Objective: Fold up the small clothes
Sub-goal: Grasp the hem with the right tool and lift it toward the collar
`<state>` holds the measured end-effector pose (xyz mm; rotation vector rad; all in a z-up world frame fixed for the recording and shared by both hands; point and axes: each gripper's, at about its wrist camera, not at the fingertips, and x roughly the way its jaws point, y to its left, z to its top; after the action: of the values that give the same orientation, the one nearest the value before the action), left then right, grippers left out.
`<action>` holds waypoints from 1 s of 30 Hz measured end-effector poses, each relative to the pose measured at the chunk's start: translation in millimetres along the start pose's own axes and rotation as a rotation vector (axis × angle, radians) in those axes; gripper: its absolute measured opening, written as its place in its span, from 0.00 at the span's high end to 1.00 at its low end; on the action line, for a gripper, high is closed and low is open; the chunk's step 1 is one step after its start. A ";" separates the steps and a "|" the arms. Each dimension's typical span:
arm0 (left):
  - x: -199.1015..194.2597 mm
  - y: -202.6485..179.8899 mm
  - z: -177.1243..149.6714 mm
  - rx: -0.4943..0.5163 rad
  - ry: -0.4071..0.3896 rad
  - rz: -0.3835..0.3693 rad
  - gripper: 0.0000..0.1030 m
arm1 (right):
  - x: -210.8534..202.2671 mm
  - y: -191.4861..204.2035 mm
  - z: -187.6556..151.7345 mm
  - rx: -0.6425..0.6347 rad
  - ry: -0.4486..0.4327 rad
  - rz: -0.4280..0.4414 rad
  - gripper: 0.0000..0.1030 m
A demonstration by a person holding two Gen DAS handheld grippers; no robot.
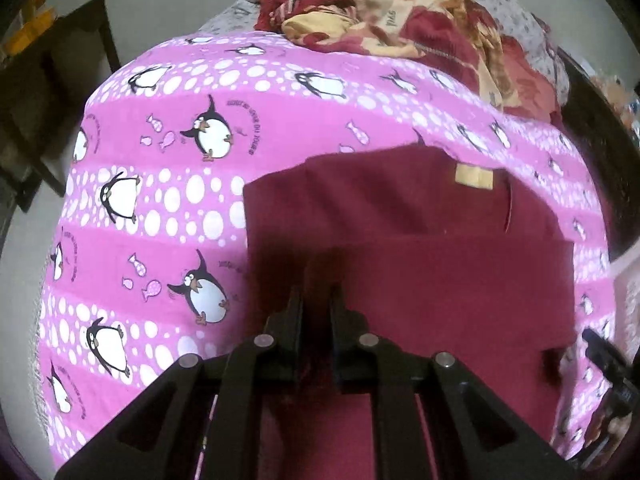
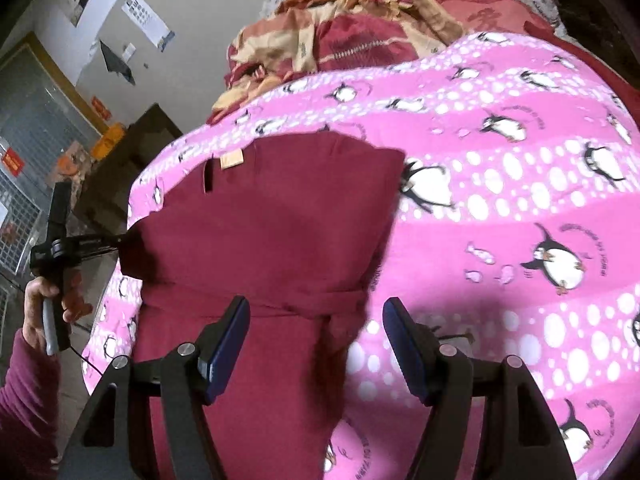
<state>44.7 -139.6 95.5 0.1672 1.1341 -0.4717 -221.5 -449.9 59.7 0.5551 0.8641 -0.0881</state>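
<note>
Mid-fold here: the dark maroon fabric garment (image 2: 260, 232) lies on the pink penguin-print bed sheet (image 2: 520, 200), long axis running away from the cameras, tan label end farthest. The left gripper (image 1: 316, 300) has its jaws pinched together on the garment's left edge, I think, though shadow muddies it. The right gripper (image 2: 316, 320) hangs over the right edge, jaws apart. Next it needs to close there so both sides lift evenly.

Maroon garment (image 1: 420, 264): near end cut off by bottom frame edge, partly hidden behind left claw (image 1: 316, 300). Bedsheet (image 2: 520, 208) print text too small to read. Garment's tan label (image 2: 232, 159) blurred, unreadable.
</note>
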 end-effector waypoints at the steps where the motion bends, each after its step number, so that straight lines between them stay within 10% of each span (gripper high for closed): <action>1: 0.8 -1.4 0.4 0.006 0.000 -0.004 0.90 | 6.6 -0.3 1.6 0.007 0.006 -0.006 0.28; 3: 5.5 -5.4 -3.5 0.007 0.007 -0.009 0.90 | 22.6 -3.8 4.9 0.030 0.030 -0.012 0.29; 7: 7.1 -8.6 -5.2 0.002 0.022 -0.033 0.90 | 40.0 -6.6 3.0 0.006 0.094 -0.044 0.76; 9: 3.2 -10.4 -6.1 0.003 0.022 -0.074 0.86 | 29.1 -5.5 1.2 -0.050 0.084 -0.089 0.78; 12: 5.2 -13.3 -10.2 0.023 0.009 -0.070 0.51 | 19.1 -15.6 -1.4 -0.059 0.079 -0.157 0.79; 25: 21.0 -7.2 -43.0 0.048 -0.024 0.090 0.37 | 14.8 0.7 36.1 0.015 -0.011 -0.105 0.64; 30: 40.1 -9.0 -50.9 0.049 -0.039 0.166 0.30 | 59.6 2.1 57.9 -0.050 0.025 -0.228 0.64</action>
<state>12.0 -140.2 38.8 0.2910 1.0614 -0.3541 -141.5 -468.1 46.4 0.4098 0.9495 -0.2672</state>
